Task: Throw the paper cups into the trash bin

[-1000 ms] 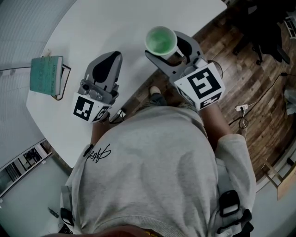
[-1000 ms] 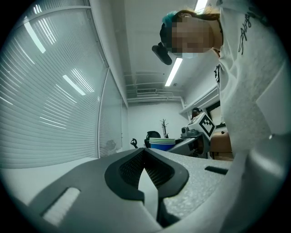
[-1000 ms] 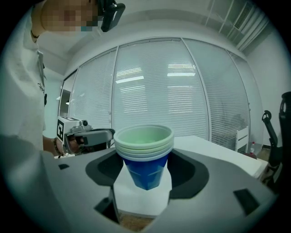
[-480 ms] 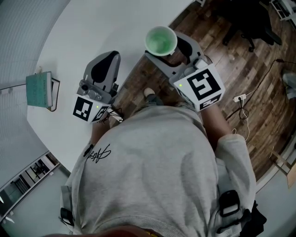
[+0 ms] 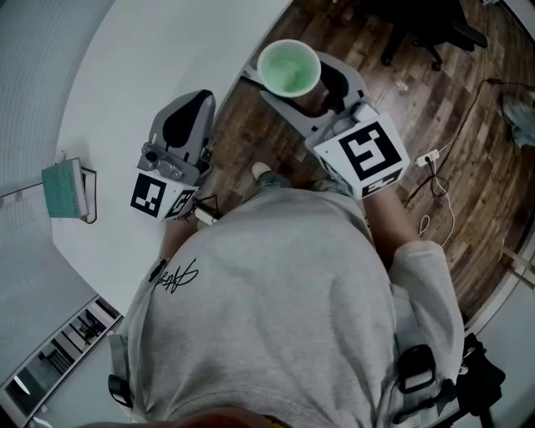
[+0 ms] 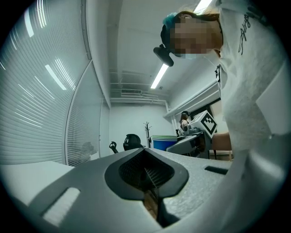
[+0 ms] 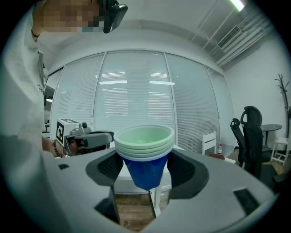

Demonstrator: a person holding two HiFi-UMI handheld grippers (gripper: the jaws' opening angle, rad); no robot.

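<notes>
A stack of paper cups (image 5: 288, 68), blue outside and pale green inside, stands upright between the jaws of my right gripper (image 5: 299, 85), which is shut on it. In the right gripper view the stack (image 7: 144, 150) fills the middle, pinched low on its blue cone by the right gripper (image 7: 145, 178). My left gripper (image 5: 191, 113) hangs to the left of the cups with its jaws together and nothing in them; in its own view the left gripper (image 6: 148, 176) shows only a thin slit. No trash bin is in view.
A white round table (image 5: 150, 50) lies at the upper left with a green book (image 5: 63, 188) near its edge. Wooden floor (image 5: 401, 109) spreads under the cups and to the right. A dark office chair (image 5: 435, 25) stands at the top right, and a cable with a plug strip (image 5: 430, 157) lies on the floor.
The view has swung right: the table and book slid left, and the cups now hang over the wooden floor instead of the table. Both grippers keep their grip states.
</notes>
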